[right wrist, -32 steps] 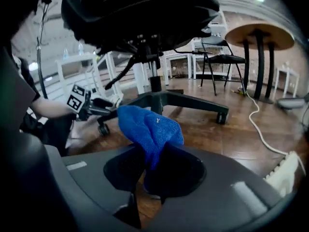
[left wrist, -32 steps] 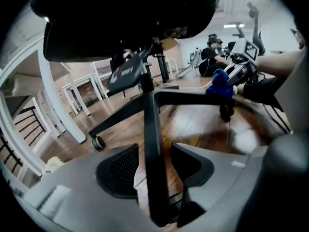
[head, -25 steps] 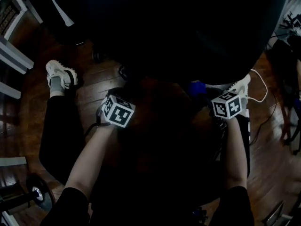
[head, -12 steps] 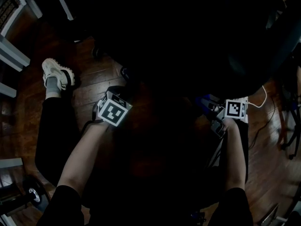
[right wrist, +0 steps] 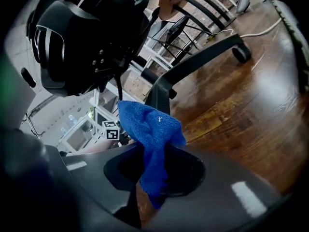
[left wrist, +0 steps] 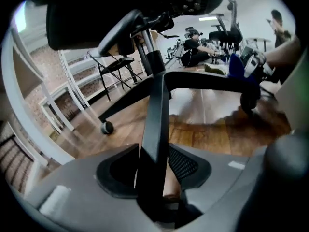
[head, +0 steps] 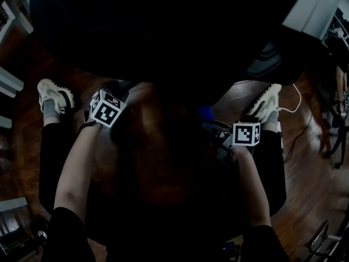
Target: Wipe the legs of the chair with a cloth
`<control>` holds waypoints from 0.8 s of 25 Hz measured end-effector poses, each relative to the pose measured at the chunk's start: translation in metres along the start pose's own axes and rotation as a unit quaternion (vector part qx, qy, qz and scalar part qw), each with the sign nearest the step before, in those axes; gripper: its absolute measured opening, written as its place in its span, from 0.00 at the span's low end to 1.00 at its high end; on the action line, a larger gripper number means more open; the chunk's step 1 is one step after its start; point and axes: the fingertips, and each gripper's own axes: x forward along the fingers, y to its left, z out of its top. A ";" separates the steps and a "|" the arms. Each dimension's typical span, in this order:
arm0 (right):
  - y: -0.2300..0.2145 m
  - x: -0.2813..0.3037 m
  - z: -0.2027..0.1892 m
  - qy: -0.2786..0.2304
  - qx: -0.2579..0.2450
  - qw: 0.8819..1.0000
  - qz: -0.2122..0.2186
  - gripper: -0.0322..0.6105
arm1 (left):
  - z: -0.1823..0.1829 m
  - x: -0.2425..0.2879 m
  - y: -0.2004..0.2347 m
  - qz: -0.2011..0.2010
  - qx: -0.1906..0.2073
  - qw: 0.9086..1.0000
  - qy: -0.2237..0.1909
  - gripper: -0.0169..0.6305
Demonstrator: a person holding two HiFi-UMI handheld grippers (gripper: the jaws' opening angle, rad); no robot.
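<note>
The left gripper (left wrist: 153,174) has just been opening its jaws a little, yet both sides still press on the black chair leg (left wrist: 155,115) between them. The leg's long axis runs straight away from the jaws, up to the central column (left wrist: 153,64) under the seat. The right gripper (right wrist: 154,174) is clamped on a bunched blue cloth (right wrist: 152,129), which stands lengthwise out of the jaws, its top folded toward another chair leg (right wrist: 203,57) that slants off over the wooden floor (right wrist: 241,115).
</note>
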 end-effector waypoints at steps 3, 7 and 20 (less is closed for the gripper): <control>0.014 0.021 -0.018 0.013 -0.013 1.000 0.002 0.21 | 0.009 -0.027 0.019 0.074 0.018 0.997 -0.033 0.29; 0.034 0.054 -0.035 0.014 -0.008 0.999 0.028 0.21 | 0.025 -0.061 -0.045 -0.047 -0.102 0.989 -0.101 0.29; 0.046 0.110 -0.041 -0.062 -0.039 0.997 -0.032 0.21 | 0.016 -0.110 -0.108 -0.048 -0.140 0.984 -0.095 0.39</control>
